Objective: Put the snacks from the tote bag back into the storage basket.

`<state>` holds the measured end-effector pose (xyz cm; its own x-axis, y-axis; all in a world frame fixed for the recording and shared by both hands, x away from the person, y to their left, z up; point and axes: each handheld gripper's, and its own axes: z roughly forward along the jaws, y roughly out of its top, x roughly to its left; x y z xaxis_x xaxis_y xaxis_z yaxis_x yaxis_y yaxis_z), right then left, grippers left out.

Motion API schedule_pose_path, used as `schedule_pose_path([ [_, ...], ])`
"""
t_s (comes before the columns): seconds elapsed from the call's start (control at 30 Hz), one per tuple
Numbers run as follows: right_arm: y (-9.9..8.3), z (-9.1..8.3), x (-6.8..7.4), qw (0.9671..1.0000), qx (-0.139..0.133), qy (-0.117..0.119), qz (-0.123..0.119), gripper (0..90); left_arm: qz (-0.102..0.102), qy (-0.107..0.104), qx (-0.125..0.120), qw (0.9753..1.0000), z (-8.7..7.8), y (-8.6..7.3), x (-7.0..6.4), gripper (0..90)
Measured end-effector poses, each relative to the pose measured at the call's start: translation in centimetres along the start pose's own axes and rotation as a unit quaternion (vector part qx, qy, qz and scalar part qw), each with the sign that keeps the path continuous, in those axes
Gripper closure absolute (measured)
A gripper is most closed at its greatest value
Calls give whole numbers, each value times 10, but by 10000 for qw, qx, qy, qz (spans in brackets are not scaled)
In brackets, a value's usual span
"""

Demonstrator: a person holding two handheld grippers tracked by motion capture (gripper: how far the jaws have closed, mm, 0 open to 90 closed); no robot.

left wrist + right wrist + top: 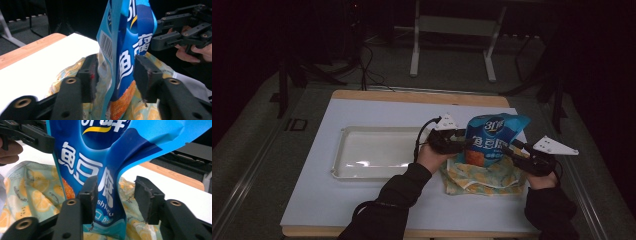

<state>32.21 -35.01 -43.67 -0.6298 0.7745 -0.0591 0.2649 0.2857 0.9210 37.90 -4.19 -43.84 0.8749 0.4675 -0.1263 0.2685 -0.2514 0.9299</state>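
Note:
A puffed blue snack bag (494, 135) with white lettering stands upright over a flat lemon-print pouch (482, 179) at the right of the white table top. My left gripper (464, 142) comes at it from the left; in the left gripper view its jaws press both sides of the bag (125, 60), so the left gripper (116, 72) is shut on it. From the right, my right gripper (513, 146) straddles the bag's lower edge (105, 182). The right gripper (113, 195) stands open: one jaw touches the bag, and a gap shows at the other. The pouch (32, 190) lies underneath.
A shallow white tray (343, 150) sits left of the bag in the middle of the table. A wooden table edge (412, 96) runs along the far side. Beyond it are dark floor, cables and a metal stand (452, 45).

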Motion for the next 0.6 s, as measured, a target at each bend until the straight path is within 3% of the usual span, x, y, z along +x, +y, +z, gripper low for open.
schedule_pose_path([
  [0.07, 1, 2, -1, 10000, 13, -5, -15, 566, -18, -66, 54, 10000, 2, 0, 1, 587],
  [0.37, 2, 9, -3, 9999, 99, -17, -112, 664, -13, 65, 237, 9997, 12, 2, -1, 651],
  [0.6, 3, 15, 3, 9994, 211, 18, -280, 823, 112, 85, 336, 9993, 17, 3, -5, 807],
])
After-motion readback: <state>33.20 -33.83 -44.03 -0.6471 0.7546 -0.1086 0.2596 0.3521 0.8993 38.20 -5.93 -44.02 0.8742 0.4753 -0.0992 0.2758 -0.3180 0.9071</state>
